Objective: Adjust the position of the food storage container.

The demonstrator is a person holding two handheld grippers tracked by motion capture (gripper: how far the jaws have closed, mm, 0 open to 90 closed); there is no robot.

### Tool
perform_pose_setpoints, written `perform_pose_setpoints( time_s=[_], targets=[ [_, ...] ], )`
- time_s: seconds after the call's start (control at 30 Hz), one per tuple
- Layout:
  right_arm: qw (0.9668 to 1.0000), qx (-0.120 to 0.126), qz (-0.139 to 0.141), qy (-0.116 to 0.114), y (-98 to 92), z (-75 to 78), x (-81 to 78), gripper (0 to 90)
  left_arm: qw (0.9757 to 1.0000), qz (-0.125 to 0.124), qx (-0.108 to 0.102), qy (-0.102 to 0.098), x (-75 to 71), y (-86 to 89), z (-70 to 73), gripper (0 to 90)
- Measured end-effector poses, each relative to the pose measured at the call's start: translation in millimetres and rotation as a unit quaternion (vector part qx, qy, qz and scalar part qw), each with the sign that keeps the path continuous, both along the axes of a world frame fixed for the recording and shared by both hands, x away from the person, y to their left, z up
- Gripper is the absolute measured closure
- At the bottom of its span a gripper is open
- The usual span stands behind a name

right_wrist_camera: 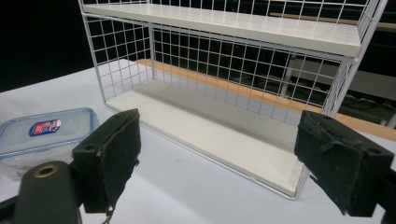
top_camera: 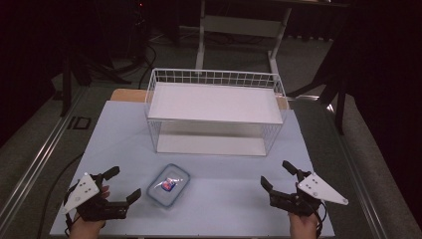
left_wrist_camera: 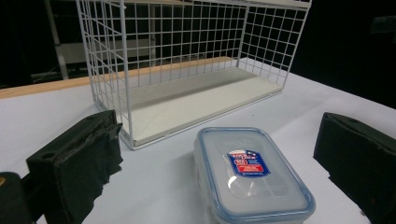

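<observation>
- Your left gripper (top_camera: 122, 185) sits at the table's (top_camera: 224, 199) near-left corner, jaws spread wide, nothing between them.
- Just right of it lies the plastic container (top_camera: 168, 185), lid on, flat on the table, near the front edge and left of centre.
- Container's long axis runs diagonally in the high view, from near-left to far-right, toward the rack; red-and-blue label (left_wrist_camera: 248, 163) faces up on the lid.
- In your left gripper view the container (left_wrist_camera: 252, 175) lies ahead between the jaws, not touched by either pad.
- Behind it stands the white wire rack (top_camera: 215, 112), two shelves, open front toward you, well apart from the container.
- Bare table between container and rack; nothing blocks that path.
- Your right gripper (top_camera: 279, 175) rests at the near-right, well apart from the container, jaws wide and empty, facing the rack's (right_wrist_camera: 224, 126) lower shelf.
</observation>
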State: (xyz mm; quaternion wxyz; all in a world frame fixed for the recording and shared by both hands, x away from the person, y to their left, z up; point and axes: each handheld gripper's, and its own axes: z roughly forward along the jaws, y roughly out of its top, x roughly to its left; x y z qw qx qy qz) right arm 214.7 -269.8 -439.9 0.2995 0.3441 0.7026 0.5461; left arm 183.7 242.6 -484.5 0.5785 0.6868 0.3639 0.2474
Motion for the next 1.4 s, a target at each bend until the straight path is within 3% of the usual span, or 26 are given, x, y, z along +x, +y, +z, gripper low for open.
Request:
perform_pose_setpoints(
  time_s=[0.07,0.13,0.33,0.37,0.4,0.5,0.57,0.6,0.63,0.67,0.7,0.77,0.83,0.93,0.97,1.0,1.03,1.07,1.17,1.23,1.3,1.4],
  targets=[
    [1.0000,0.003,0.005,0.004,0.7,-0.3,1.2,14.3,0.9999,-0.008,-0.015,-0.003,-2.0,0.8,0.7,1.6],
    [1.0000,0.003,0.005,0.004,1.4,-0.4,1.7,14.3,0.9998,-0.013,-0.013,0.000,-3.9,1.4,2.0,1.6],
    [0.9999,0.005,0.012,0.007,5.5,-0.5,1.8,14.4,0.9988,-0.030,-0.016,0.035,-10.3,1.8,12.1,1.6],
    [0.9998,0.005,0.015,0.010,5.9,-0.9,2.1,14.3,0.9980,-0.053,-0.018,0.030,-11.8,3.1,14.1,1.6],
    [0.9998,0.006,0.018,0.010,6.2,-1.2,2.4,14.4,0.9981,-0.052,-0.013,0.029,-12.3,2.4,15.3,1.5],
    [0.9998,0.007,0.018,0.010,6.3,-1.6,2.7,14.3,0.9969,-0.059,0.031,0.043,-12.7,-2.6,15.1,1.6],
    [0.9997,0.009,0.019,0.012,6.6,-2.0,3.0,14.3,0.9933,-0.070,0.063,0.067,-10.8,-6.6,10.5,1.6],
    [0.9997,0.009,0.021,0.013,6.9,-2.3,3.2,14.3,0.9923,-0.074,0.068,0.073,-11.0,-7.1,8.5,2.7],
    [0.9997,0.009,0.021,0.013,7.1,-2.5,3.3,14.3,0.9908,-0.079,0.071,0.084,-10.5,-8.2,5.7,9.4],
    [0.9996,0.009,0.021,0.014,7.2,-2.6,3.4,14.3,0.9889,-0.087,0.073,0.096,-9.7,-9.9,2.0,13.8],
    [0.9996,0.009,0.021,0.014,7.4,-2.6,3.4,14.3,0.9856,-0.102,0.075,0.112,-8.8,-11.9,-1.1,18.1],
    [0.9996,0.010,0.021,0.014,7.3,-2.6,3.3,14.3,0.9809,-0.115,0.095,0.124,-8.0,-16.5,-6.4,35.1],
    [0.9996,0.011,0.022,0.014,7.2,-2.6,3.6,14.4,0.9748,-0.130,0.115,0.140,-6.0,-21.5,-11.7,52.2],
    [0.9996,0.009,0.022,0.016,7.6,-3.7,4.4,14.5,0.9654,-0.138,0.156,0.157,-4.2,-28.2,-16.9,72.9],
    [0.9995,0.011,0.024,0.016,7.5,-4.1,4.8,14.5,0.9607,-0.152,0.172,0.156,-3.8,-29.6,-19.5,79.9],
    [0.9994,0.014,0.026,0.017,7.4,-4.0,4.8,14.5,0.9578,-0.157,0.187,0.152,-4.2,-30.6,-20.8,86.1],
    [0.9994,0.014,0.026,0.017,7.5,-3.9,4.7,14.5,0.9530,-0.159,0.205,0.156,-3.4,-32.5,-22.5,90.0],
    [0.9994,0.013,0.026,0.017,7.5,-3.7,4.3,14.5,0.9496,-0.165,0.212,0.161,-2.2,-34.0,-24.7,90.0],
    [0.9994,0.017,0.027,0.013,6.9,-2.8,3.6,14.5,0.9415,-0.157,0.232,0.187,3.3,-38.1,-30.1,90.0],
    [0.9994,0.017,0.028,0.013,6.9,-2.7,3.5,14.4,0.9346,-0.155,0.242,0.210,8.9,-40.0,-34.9,90.0],
    [0.9994,0.017,0.028,0.012,6.7,-2.7,3.5,14.4,0.9313,-0.149,0.244,0.225,14.9,-41.6,-39.1,90.0],
    [0.9994,0.016,0.029,0.012,6.5,-2.8,4.0,14.4,0.9336,-0.133,0.232,0.239,22.9,-42.8,-41.4,90.0]
  ],
)
